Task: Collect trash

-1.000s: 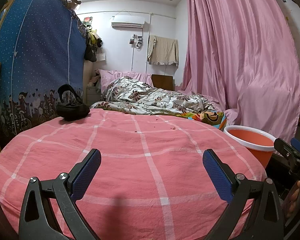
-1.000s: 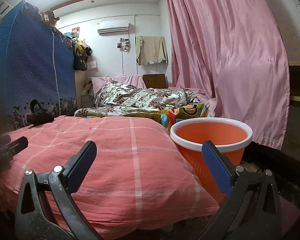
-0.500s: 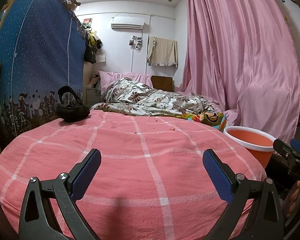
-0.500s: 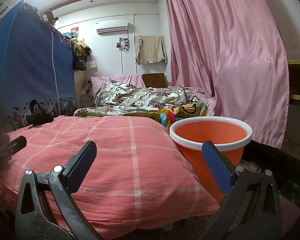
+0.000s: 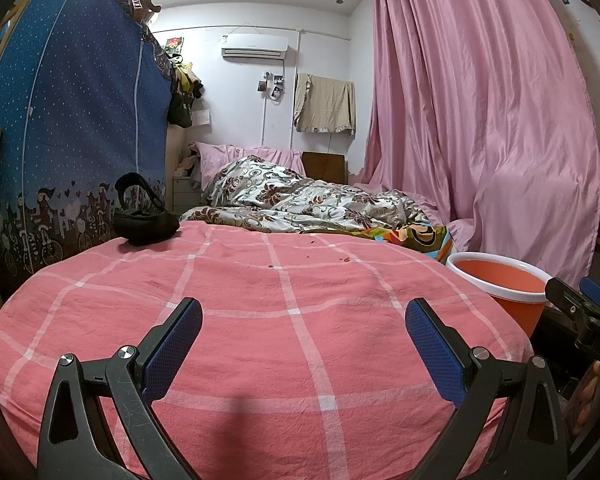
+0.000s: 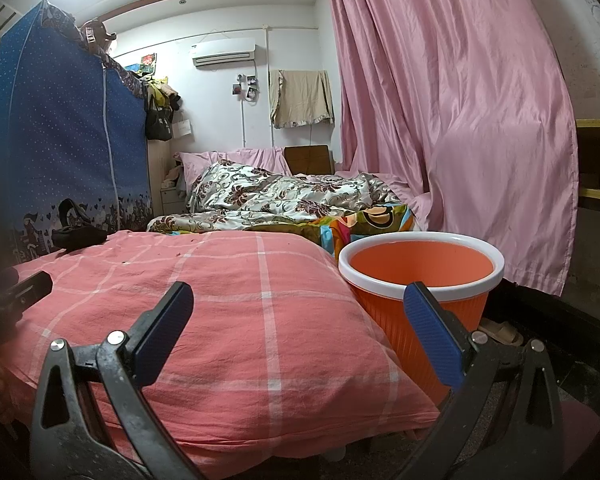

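The left gripper (image 5: 302, 344) hovers low over the near end of a pink checked bedspread (image 5: 260, 320), its blue-padded jaws spread wide with nothing between them. The right gripper (image 6: 298, 336) sits just as low at the bedspread's right edge, jaws likewise released and empty, with the right jaw overlapping the near rim of an orange bin (image 6: 420, 276) that stands on the floor beside the bed. The tip of the right gripper pokes into the left camera's far right edge, where part of the person's hand (image 5: 592, 396) shows only as a blurred sliver (most of it is cut off). The trash itself is hard to make out: a few tiny dark red specks (image 5: 276, 266) lie on the bedspread well ahead of the left gripper, too small to identify. A black pouch (image 5: 144, 224) with a strap rests at the far left of the bedspread, and a patterned quilt (image 5: 300, 204) is bunched up behind.
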